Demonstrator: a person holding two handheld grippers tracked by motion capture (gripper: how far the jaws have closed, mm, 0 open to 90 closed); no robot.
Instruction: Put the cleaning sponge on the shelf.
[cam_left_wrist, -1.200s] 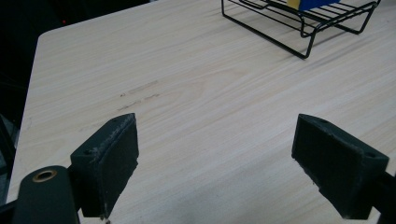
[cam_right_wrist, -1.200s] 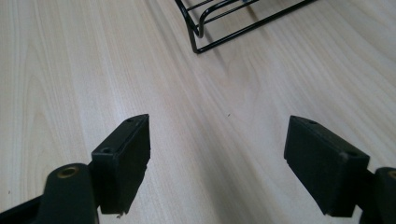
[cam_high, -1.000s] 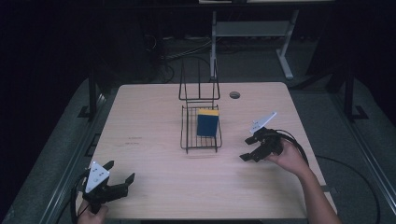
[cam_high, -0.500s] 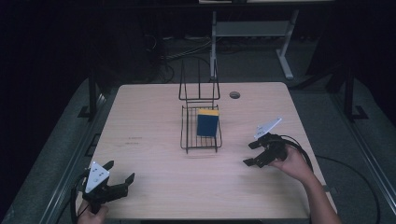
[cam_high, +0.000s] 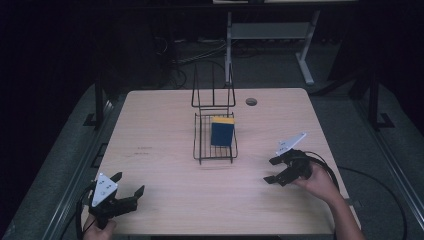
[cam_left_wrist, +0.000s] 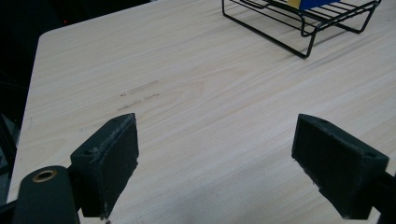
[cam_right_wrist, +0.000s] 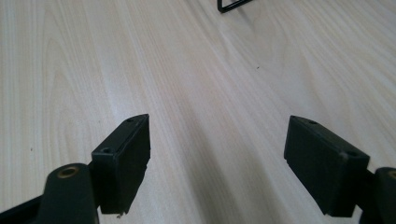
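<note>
Table (cam_high: 165, 125): pale wood-grain top, round grommet hole (cam_high: 251, 101) near far edge.
Wire rack (cam_high: 215, 131): black, at centre of table toward far edge, upright back frame on far side, flat tray toward near edge.
Sponge (cam_high: 222, 131): blue with yellow top face, lying in right part of rack tray, touching wires.
Left gripper (cam_high: 127, 192): near-left corner, low over table, jaws spread wide, nothing between. Pads (cam_left_wrist: 116, 154) seen apart over bare wood, rack's near corner (cam_left_wrist: 306, 44) well ahead.
Right gripper (cam_high: 272, 170): near right edge, beside rack's near-right corner but apart from it, jaws spread, empty. Pads (cam_right_wrist: 128, 154) over bare wood, tip of rack foot (cam_right_wrist: 229, 5) at top.
Step in hand (judged): sponge sat in rack, both tools clear of it; either placing done or approach not begun.
Next move (judged): if picking sponge, right gripper nearest; would call for rising over tray rim, aligning jaws across sponge's narrow sides, closing without snagging wires.
</note>
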